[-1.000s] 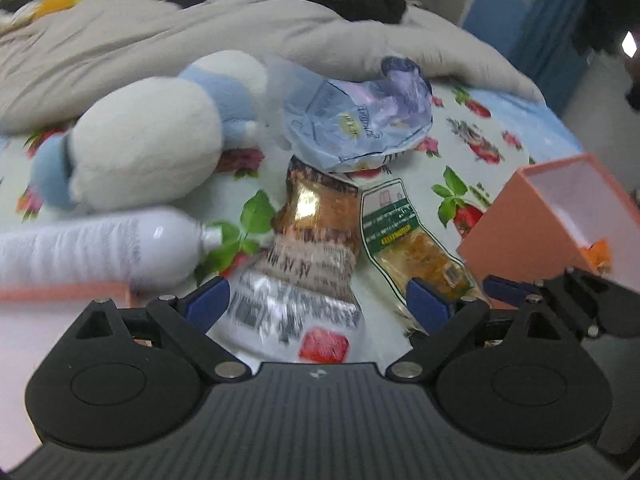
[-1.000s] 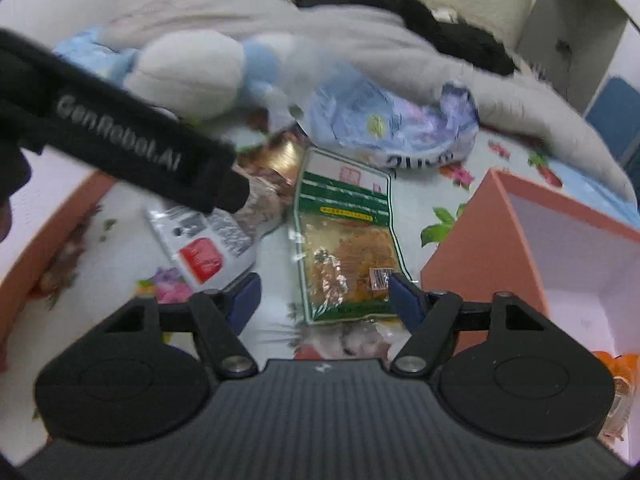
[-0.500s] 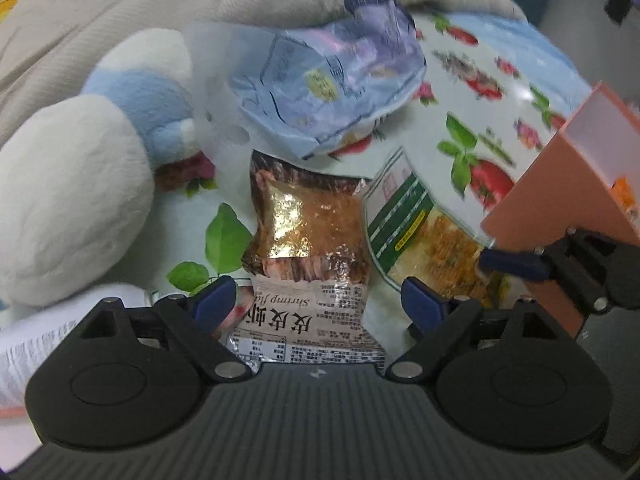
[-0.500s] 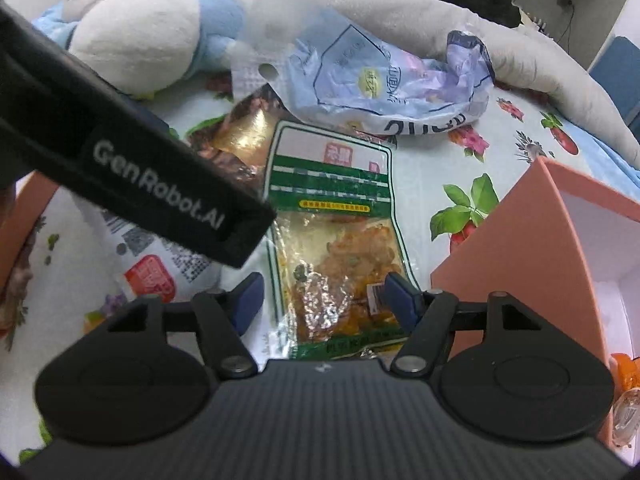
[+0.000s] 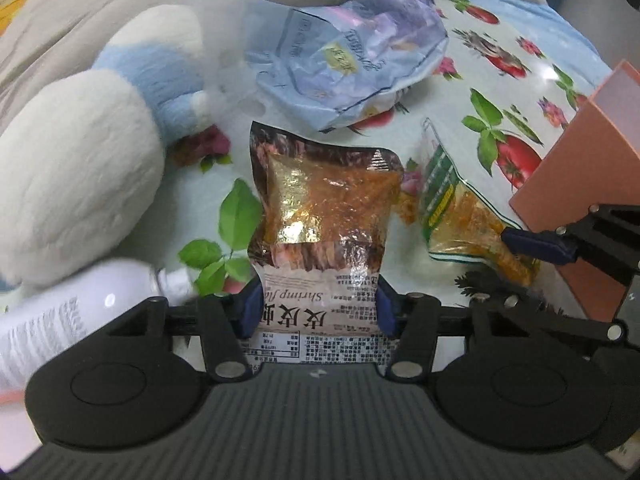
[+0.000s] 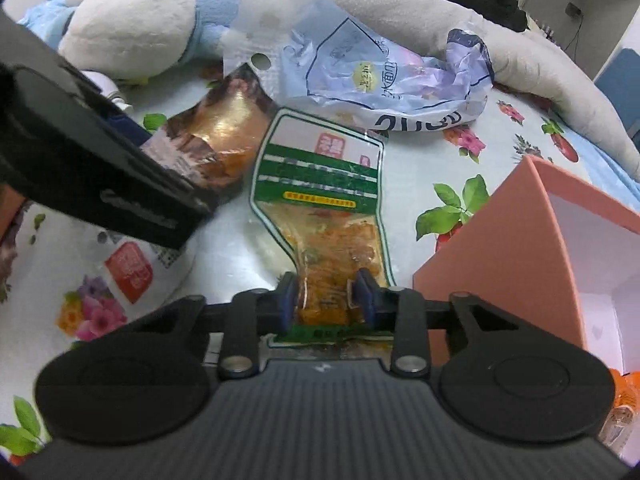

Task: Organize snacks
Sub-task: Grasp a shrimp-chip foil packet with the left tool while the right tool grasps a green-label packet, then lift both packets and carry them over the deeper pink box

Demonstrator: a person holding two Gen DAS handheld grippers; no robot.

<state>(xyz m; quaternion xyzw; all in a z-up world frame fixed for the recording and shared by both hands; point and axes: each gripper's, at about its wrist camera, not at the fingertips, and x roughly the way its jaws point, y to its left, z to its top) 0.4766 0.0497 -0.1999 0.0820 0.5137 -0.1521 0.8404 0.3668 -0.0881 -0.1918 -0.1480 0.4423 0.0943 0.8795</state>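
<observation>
my left gripper (image 5: 318, 312) has its jaws clamped on the shrimp packet (image 5: 324, 216); my right gripper (image 6: 325, 300) pinches the green packet (image 6: 320, 204).

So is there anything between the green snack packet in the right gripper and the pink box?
Nothing visible. The right gripper is shut on the green packet, and the pink box sits just to its right, with only bare floral cloth between.

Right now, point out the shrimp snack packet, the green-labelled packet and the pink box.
shrimp snack packet (image 5: 326, 216), left wrist view, on its gold foil middle.
green-labelled packet (image 6: 320, 184), right wrist view, on its green-striped label.
pink box (image 6: 504, 248), right wrist view, on its outer side wall.
</observation>
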